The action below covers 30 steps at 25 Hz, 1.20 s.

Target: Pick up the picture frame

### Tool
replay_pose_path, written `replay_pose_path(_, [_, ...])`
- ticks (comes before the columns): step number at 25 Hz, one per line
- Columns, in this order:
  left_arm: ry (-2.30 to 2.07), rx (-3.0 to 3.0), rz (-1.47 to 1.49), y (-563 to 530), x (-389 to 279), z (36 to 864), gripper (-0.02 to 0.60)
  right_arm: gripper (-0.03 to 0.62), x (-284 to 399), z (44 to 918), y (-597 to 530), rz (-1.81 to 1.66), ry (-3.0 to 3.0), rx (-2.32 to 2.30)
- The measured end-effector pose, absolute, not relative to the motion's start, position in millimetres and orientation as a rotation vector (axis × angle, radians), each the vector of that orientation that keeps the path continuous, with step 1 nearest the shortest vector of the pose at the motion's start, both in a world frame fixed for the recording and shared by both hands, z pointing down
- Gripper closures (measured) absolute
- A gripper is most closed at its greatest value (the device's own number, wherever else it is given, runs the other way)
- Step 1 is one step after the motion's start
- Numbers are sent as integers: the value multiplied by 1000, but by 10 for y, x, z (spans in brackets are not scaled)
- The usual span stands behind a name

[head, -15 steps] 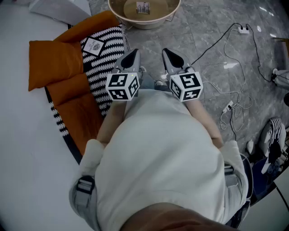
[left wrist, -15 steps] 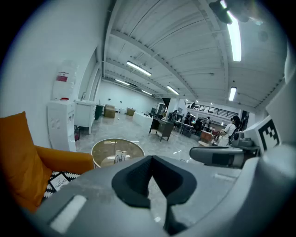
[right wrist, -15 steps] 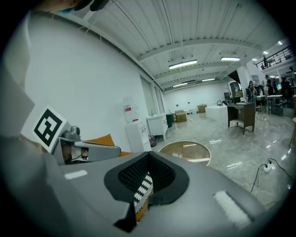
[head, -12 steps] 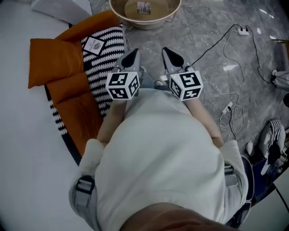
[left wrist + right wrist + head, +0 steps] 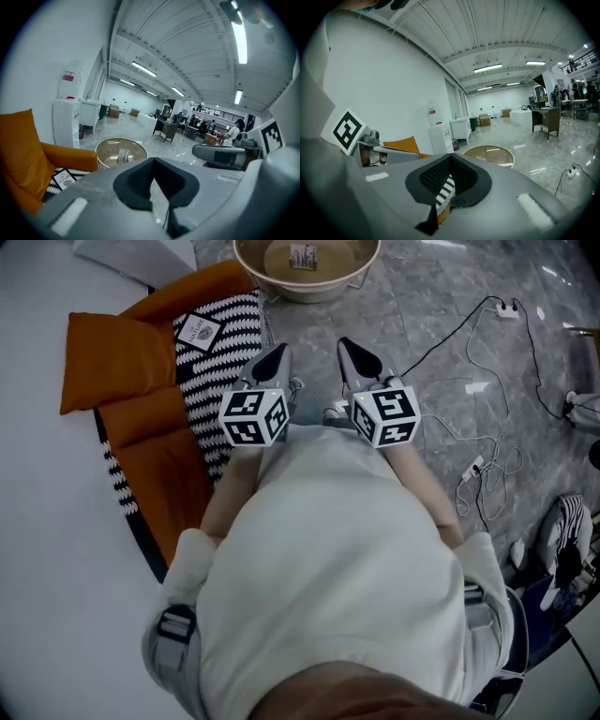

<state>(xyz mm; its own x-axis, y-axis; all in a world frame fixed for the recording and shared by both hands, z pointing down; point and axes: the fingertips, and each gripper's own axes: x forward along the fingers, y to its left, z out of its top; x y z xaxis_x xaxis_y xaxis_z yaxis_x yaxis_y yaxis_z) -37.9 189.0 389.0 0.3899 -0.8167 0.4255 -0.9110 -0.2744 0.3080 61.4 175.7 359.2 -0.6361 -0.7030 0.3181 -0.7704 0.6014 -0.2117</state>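
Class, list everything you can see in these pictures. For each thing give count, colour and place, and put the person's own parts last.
frame: one, white with dark edge, lying on the striped cushion
striped cushion: one, black and white, left of the claws
orange cushions: at least two, orange, left of the striped cushion
table: one, round, tan, at the top edge
card: one, white, standing on the table
cables: several, black and white, on the floor at right
floor: grey marble, under the table and cables
left claw: grey, shut, empty
right claw: grey, shut, empty
top: white, the person's, bottom centre
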Motion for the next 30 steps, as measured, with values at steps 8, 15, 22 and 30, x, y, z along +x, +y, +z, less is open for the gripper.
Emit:
replay_pose_path(8, [-1485,2121,263,1890,-387,3967,581,595,576,3704,1731,552,-2635,1183])
replay_pose_path(15, [-1507,2102,264,1678,-485,3961,583,595,539,3739,1504,585,-2622,1159])
replay_pose_path(22, [-1494,2094,285,1093,-523,4081,581,595,532,3819,926,592,-2594,1185])
replay_pose_path(30, [-1440,2096,301,469,-684,4138,582,594,356,3822,334,554,-2558,1186])
